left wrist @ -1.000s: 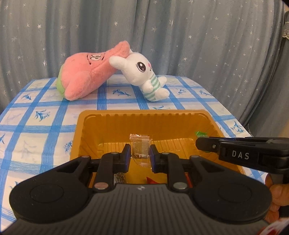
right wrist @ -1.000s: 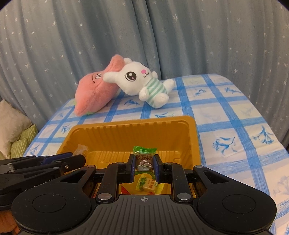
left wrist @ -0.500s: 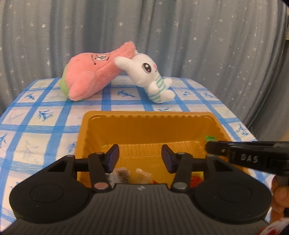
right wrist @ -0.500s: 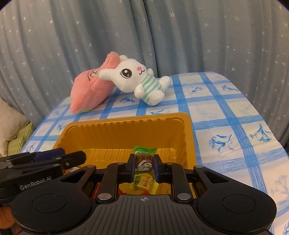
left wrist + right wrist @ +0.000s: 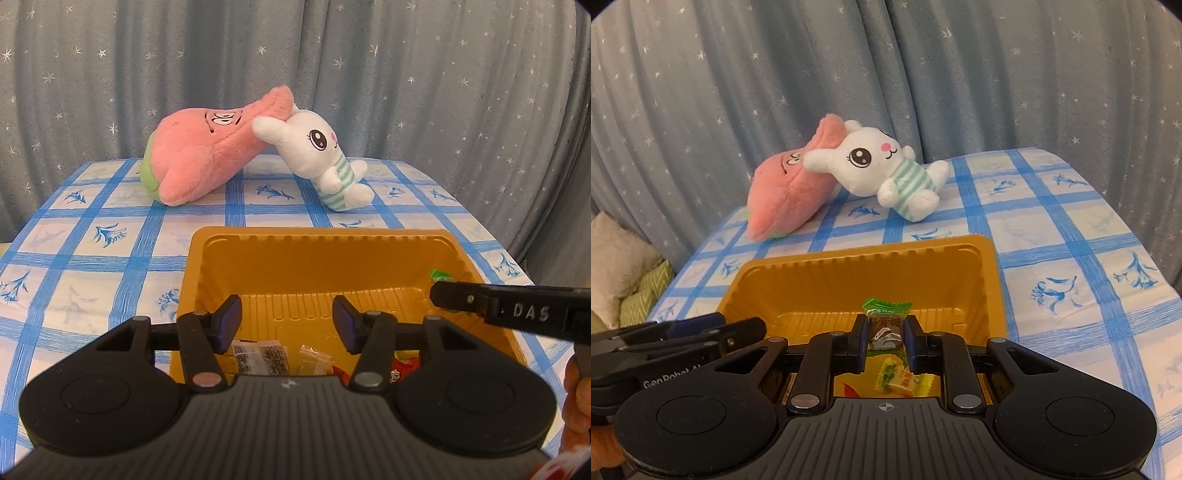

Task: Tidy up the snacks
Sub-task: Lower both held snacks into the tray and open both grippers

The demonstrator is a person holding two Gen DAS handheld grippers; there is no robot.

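R gripper (image 5: pixel 885 343) pinches green-wrapped candy (image 5: pixel 886 320) over orange tray (image 5: pixel 849 280), 3 o'clock side. L gripper (image 5: pixel 287 325) fingers spread, empty, above clear wrapper (image 5: pixel 314 356). Candy judged light, crinkly, slippery; grip mid-body, not twisted ends.

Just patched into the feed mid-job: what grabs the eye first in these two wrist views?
The pink plush and white bunny plush leaning together at the table's far edge stand out first. Nearer, the orange tray holds a few wrapped snacks. The right gripper is shut on a green-wrapped candy above it, while the left gripper hangs open.
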